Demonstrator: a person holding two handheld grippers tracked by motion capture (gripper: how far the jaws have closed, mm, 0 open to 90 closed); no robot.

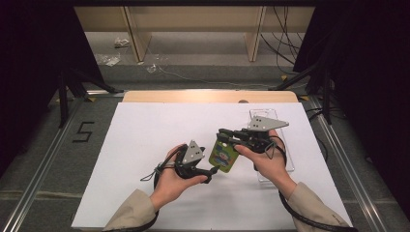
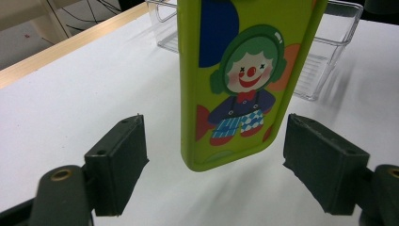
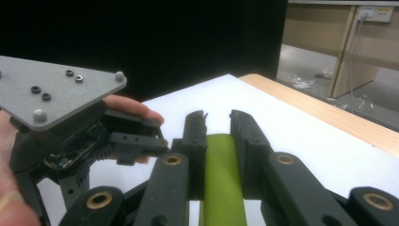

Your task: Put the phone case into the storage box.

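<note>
A lime-green phone case with a cartoon clown printed on it hangs upright over the white sheet at mid-table. My right gripper is shut on its upper end; in the right gripper view the green edge sits pinched between the two black jaws. My left gripper is open just below and in front. In the left gripper view the case's lower end stands between the jaws, with a gap on each side and no pad touching it.
A clear plastic tray stands on the white sheet behind my right hand, also in the left gripper view. The wooden table edge runs along the far side. Dark stand legs flank the table.
</note>
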